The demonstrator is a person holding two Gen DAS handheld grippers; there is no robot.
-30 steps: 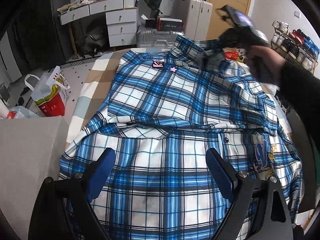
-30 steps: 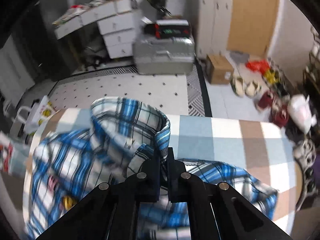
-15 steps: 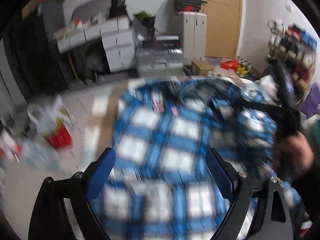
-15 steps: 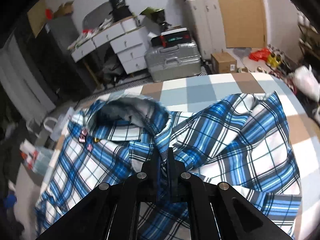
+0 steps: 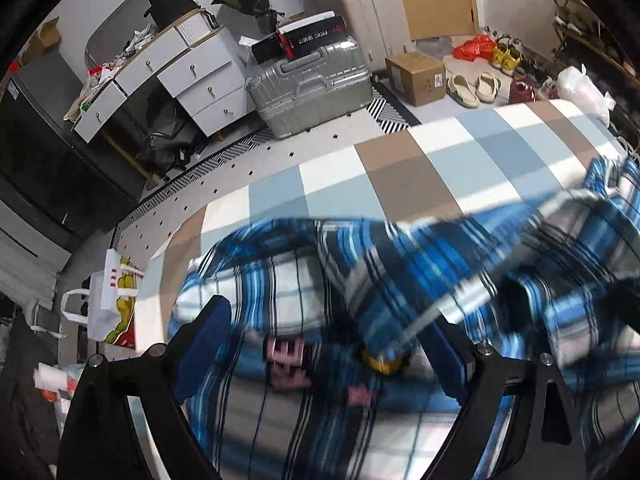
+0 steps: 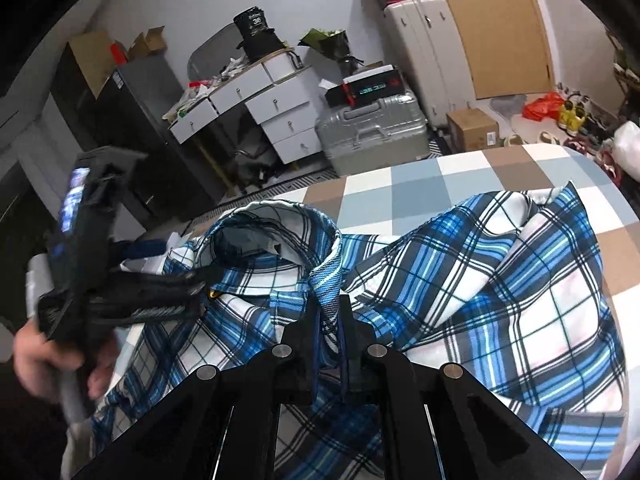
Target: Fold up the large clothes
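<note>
A blue, white and black plaid shirt (image 6: 500,280) lies spread on a bed with a checkered brown, blue and white cover (image 6: 400,184). Its collar (image 6: 276,216) stands up in a loop. My right gripper (image 6: 330,320) has the collar's front edge between its fingers, and its jaws are opening a little. In the left wrist view the shirt (image 5: 280,280) is blurred. My left gripper (image 5: 326,340) hangs open just above the chest, near pink patches (image 5: 286,356). The right wrist view shows the left gripper (image 6: 200,280) held by a hand (image 6: 40,360) at the collar's left side.
Beyond the bed's far edge stand a silver suitcase (image 5: 312,80), white drawers (image 5: 192,76) and a cardboard box (image 5: 416,76). A white shopping bag (image 5: 112,304) sits on the floor at the bed's left. Slippers (image 5: 472,88) and shoes lie at the far right.
My left gripper swept from the shirt's lower half up to the collar area. My right gripper brought the lifted collar down onto the bed, and its jaws have parted slightly.
</note>
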